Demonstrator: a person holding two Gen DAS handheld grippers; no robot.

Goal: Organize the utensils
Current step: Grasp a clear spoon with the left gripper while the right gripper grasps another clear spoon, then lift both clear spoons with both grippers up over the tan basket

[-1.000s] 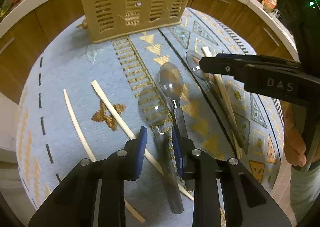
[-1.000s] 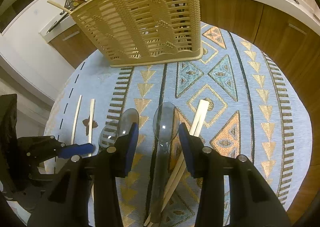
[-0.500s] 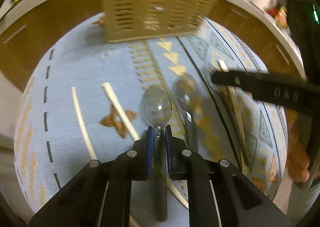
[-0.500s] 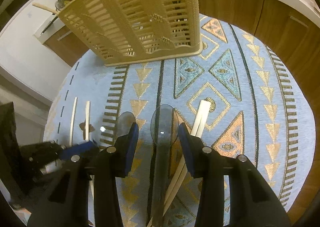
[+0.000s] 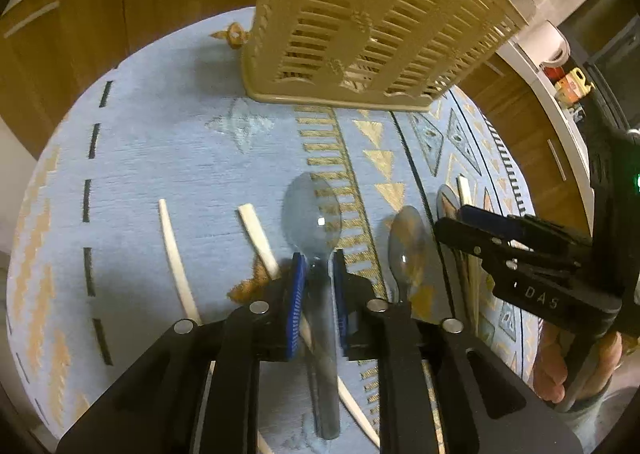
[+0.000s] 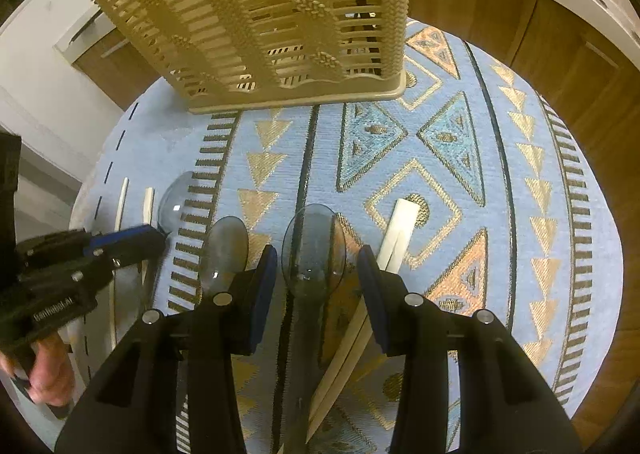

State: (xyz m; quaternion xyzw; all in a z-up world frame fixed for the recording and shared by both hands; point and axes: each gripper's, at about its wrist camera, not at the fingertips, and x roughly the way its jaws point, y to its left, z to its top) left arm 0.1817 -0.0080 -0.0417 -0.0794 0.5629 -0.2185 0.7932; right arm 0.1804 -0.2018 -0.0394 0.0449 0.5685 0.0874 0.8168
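Observation:
Three smoky clear plastic spoons lie side by side on a round blue patterned mat (image 6: 440, 134). My left gripper (image 5: 318, 266) straddles the neck of the leftmost spoon (image 5: 312, 214); its jaws are opening, and a thin gap shows beside the handle. The middle spoon (image 5: 406, 246) lies between the two grippers. My right gripper (image 6: 316, 266) stands open around the rightmost spoon (image 6: 314, 250), its pads clear of the bowl. A beige slatted utensil basket (image 6: 272, 14) stands at the mat's far side.
Two pale chopsticks (image 5: 172, 250) lie left of the spoons, one passing under the left gripper. Another pair of chopsticks (image 6: 400, 230) lies under the right finger. Wooden cabinets and a white counter with a mug (image 5: 548, 42) ring the table. A hand (image 6: 44, 370) holds the left gripper.
The left gripper slid left from between the spoons onto the leftmost spoon's neck, shut on it, then widened slightly. It also rolled. The right gripper sank a little over its spoon.

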